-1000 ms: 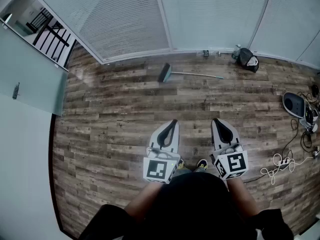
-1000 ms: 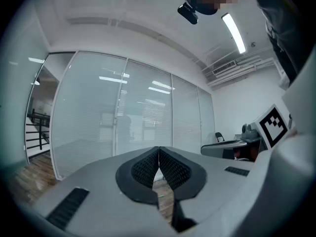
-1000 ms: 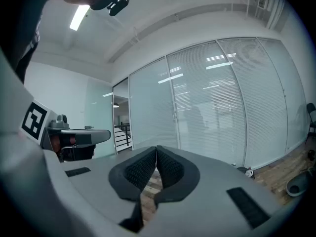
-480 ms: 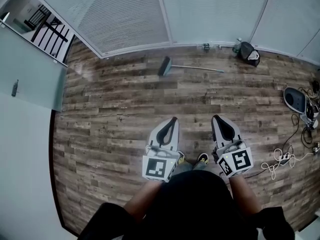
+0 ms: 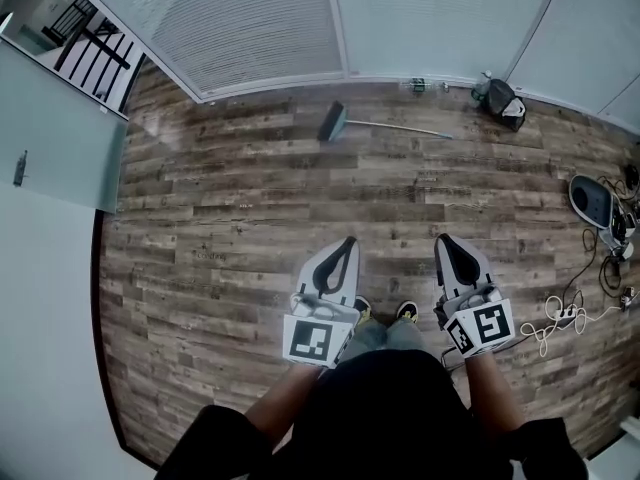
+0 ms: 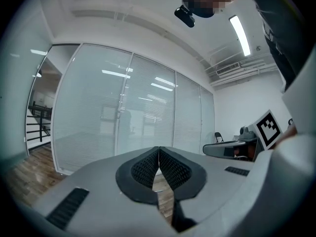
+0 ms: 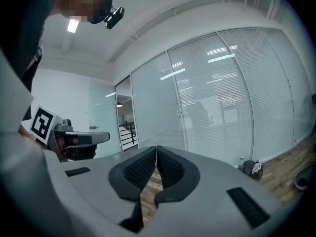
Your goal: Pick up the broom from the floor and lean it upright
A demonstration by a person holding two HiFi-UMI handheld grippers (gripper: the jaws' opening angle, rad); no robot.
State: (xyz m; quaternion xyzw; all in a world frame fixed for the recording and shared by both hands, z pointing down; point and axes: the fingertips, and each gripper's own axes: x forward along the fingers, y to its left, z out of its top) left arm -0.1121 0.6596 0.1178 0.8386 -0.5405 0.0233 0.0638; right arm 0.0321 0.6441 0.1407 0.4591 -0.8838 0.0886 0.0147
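broom not reached yet, both grippers empty
long-handled grey broom (image 5: 388, 126) lies flat on wood plank floor (image 5: 230, 218), upper centre of frame, near the glass wall w/ blinds (image 5: 260, 28), prob. the leaning spot. left gripper (image 5: 347, 240) & right gripper (image 5: 445, 238) at lower centre, jaws pressed together, nothing between, as broom's well apart.

The grey right gripper (image 5: 446, 240) with black-padded jaws has drifted toward the right edge of the head view, widening the gap to the matching left gripper (image 5: 346, 241). The dark-headed broom with a thin pale handle (image 5: 390, 126) and the black bag (image 5: 505, 103) now sit higher in that view, with more wood-plank floor (image 5: 220, 228) showing before them
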